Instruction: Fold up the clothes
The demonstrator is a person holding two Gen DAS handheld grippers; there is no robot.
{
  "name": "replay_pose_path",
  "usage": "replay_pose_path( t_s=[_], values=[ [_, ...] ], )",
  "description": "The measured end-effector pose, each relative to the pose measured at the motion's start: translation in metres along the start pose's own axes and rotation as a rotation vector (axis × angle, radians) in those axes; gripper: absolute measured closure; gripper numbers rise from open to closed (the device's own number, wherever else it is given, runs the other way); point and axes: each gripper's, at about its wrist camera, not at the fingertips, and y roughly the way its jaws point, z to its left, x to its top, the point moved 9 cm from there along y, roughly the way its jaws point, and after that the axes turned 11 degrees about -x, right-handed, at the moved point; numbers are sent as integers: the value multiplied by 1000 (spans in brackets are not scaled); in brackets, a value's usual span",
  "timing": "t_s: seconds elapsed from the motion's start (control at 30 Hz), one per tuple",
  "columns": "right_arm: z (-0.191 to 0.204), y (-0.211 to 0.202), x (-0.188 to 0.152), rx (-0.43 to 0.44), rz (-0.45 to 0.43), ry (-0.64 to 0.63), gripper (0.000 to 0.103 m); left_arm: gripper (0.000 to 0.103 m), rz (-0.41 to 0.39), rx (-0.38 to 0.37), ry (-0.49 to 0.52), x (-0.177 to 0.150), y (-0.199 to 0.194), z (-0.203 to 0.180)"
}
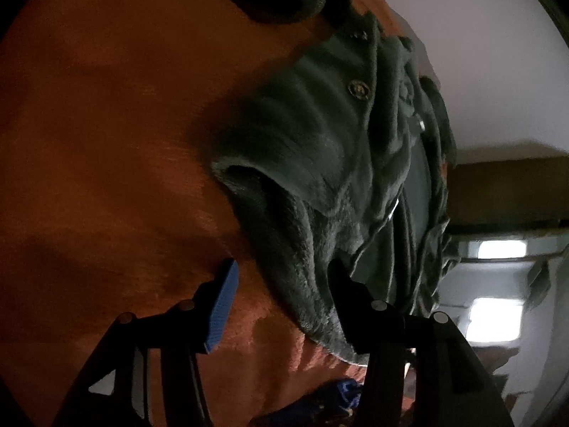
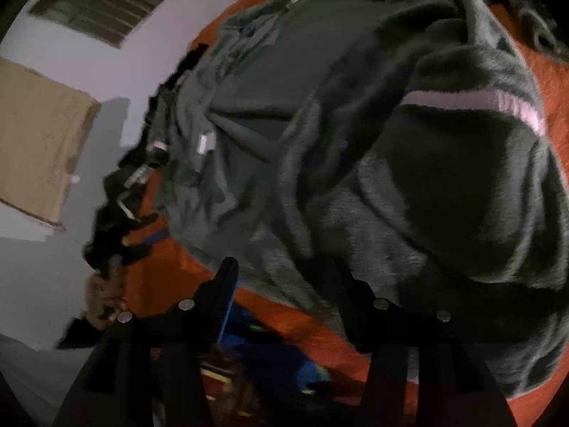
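A dark green fleece garment (image 1: pixel 320 149) with round buttons lies crumpled on an orange bedcover (image 1: pixel 106 142). My left gripper (image 1: pixel 284 284) is open at the garment's lower hem. Its blue-padded finger (image 1: pixel 224 302) rests over bare orange cover, and its dark finger (image 1: pixel 343 295) sits against the fleece edge. In the right wrist view the same garment (image 2: pixel 373 160) fills the frame, with a pale pink band (image 2: pixel 462 101) across one fold. My right gripper (image 2: pixel 284 281) is open, with a loose fold of the hem lying between its fingers and neither pad pressing on it.
A person's hand (image 2: pixel 105 299) grips a dark handle at the left of the right wrist view. Behind it are a white wall (image 2: pixel 71 249), a brown board (image 2: pixel 39 135) and a vent (image 2: pixel 96 7). Blue patterned cloth (image 2: pixel 277 352) lies below the bedcover's near edge.
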Motion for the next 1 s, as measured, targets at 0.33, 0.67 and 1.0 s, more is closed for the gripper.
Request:
replay_pose_path(
  t_s=[0.33,0.67,1.0],
  values=[
    [152,100,44,86,100,-116,44,49,-12,-66,-35,-1,-20,10],
    [254,229,83,40,158,-77,44,49,-33,-105,-84,-5,-65,40],
    [255,235,87,17,87,-94,95,48,-36,-113,-109,3,-58,46]
  ],
)
